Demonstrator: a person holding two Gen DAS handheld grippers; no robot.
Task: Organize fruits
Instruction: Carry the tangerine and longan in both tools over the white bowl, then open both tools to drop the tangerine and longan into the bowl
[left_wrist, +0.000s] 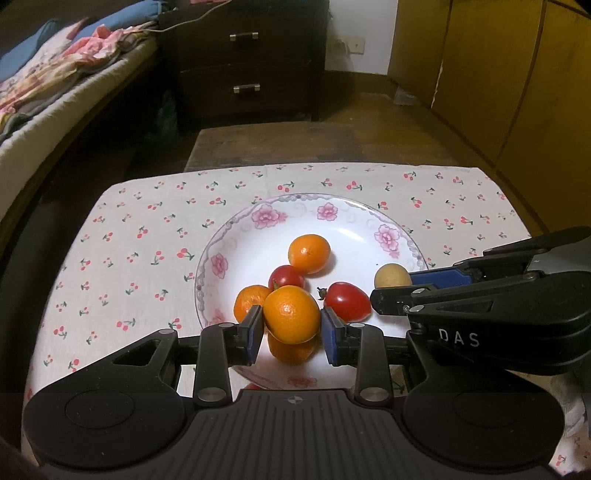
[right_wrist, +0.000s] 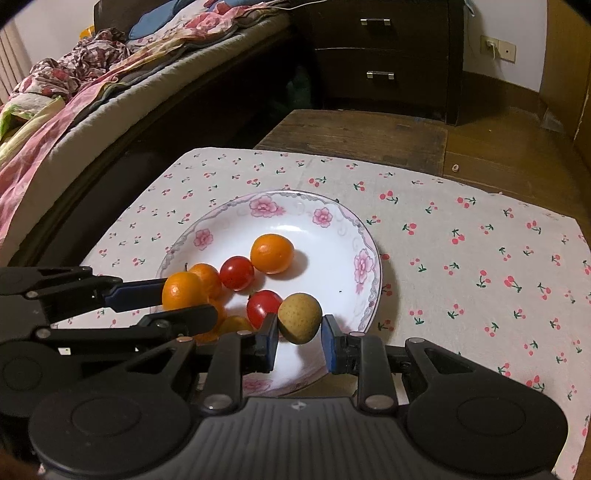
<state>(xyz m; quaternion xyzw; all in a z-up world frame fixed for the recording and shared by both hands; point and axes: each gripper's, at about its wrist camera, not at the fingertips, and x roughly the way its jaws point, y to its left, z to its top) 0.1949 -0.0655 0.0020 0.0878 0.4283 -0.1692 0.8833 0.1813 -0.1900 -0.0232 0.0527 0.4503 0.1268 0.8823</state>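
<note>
A white floral plate (left_wrist: 236, 229) (right_wrist: 332, 221) sits on a cherry-print cloth. In it lie oranges (left_wrist: 308, 254) (right_wrist: 272, 253), red tomatoes (left_wrist: 348, 301) (right_wrist: 236, 273) and more fruit. My left gripper (left_wrist: 291, 325) is shut on an orange (left_wrist: 291, 314), held just above the plate's near side; it also shows in the right wrist view (right_wrist: 183, 290). My right gripper (right_wrist: 299, 334) is shut on a small yellow-brown fruit (right_wrist: 299, 317), held over the plate's near right rim; the fruit also shows in the left wrist view (left_wrist: 392, 276).
The cherry-print cloth (left_wrist: 129, 240) (right_wrist: 480, 258) covers a low table. A bed (left_wrist: 55, 92) (right_wrist: 92, 92) runs along the left. A dark drawer chest (left_wrist: 251, 59) (right_wrist: 384, 55) stands behind. The two grippers sit close side by side.
</note>
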